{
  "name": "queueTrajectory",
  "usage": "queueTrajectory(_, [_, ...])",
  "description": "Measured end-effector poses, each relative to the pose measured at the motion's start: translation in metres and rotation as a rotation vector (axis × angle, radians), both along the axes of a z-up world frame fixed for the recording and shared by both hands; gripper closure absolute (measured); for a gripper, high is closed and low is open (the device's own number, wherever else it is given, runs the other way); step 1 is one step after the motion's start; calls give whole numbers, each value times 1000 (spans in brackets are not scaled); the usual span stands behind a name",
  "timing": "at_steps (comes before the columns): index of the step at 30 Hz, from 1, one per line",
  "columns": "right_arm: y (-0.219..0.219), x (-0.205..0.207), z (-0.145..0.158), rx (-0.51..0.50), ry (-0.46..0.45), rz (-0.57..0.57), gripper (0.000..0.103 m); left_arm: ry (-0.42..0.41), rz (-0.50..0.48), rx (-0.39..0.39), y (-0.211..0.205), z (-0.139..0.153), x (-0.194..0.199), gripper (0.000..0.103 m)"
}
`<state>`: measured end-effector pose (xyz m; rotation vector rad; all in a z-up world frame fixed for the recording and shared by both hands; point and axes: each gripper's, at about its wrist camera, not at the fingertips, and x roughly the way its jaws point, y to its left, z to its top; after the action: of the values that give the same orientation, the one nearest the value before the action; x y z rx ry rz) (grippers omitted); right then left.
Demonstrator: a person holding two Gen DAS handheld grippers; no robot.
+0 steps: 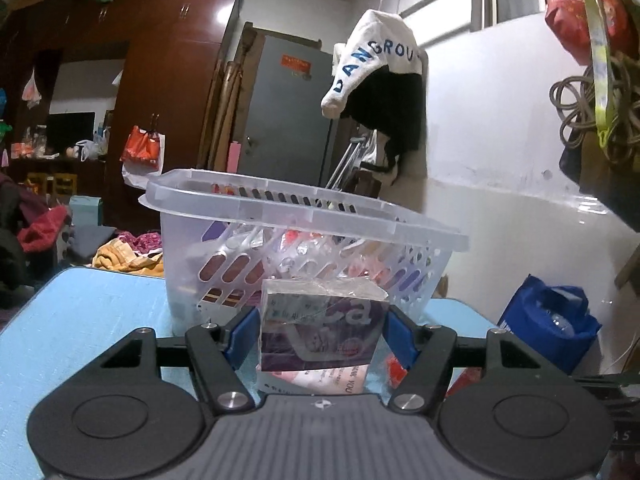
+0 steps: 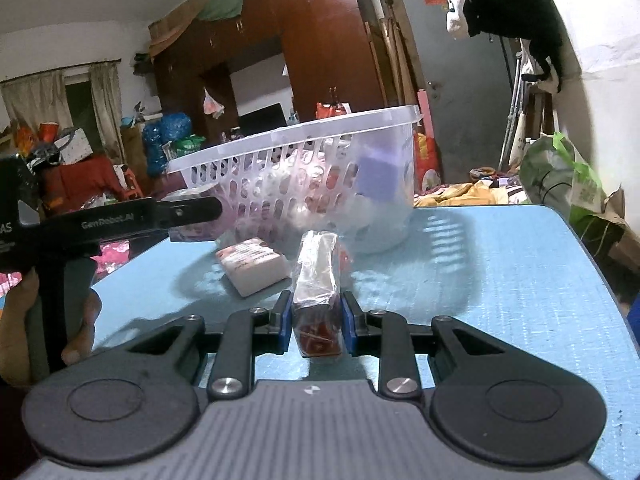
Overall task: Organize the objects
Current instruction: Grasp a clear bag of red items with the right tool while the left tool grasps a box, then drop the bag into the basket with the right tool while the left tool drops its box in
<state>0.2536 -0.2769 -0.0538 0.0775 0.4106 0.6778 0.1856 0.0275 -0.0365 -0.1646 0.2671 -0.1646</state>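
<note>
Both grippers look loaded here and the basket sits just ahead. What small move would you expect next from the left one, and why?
Probably a lift over the near rim. The left gripper is shut on the purple box, which sits right in front of the clear basket wall, below its rim. The right gripper also clamps a red packet, farther back on the blue table.

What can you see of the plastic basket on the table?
The basket is clear, slightly frosted plastic with a broad flat rim and oval slots in its walls. It stands upright on the blue table, partly filled with wrapped packets; a purple box shows through one end. Neither gripper touches it.
</note>
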Motion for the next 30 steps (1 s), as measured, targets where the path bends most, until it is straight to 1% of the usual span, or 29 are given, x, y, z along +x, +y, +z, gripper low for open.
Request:
queueTrajectory(3, [-2,0,0,9,-5,-7,75,-8,0,-10,2,0,-2,32])
queueTrajectory(9, [-3,1,0,15,-10,-8,75,7,-9,-44,8,-1,1,32])
queueTrajectory(13, [-3,-2,1,7,-24,-16,75,6,-9,-51,9,-2,0,32])
queueTrajectory(25, [-5,-5,2,25,-41,-22,75,5,-3,-68,12,-3,0,32])
queueTrajectory(30, [-12,-13,13,58,-101,-40,75,-19,32,-65,14,5,-8,32])
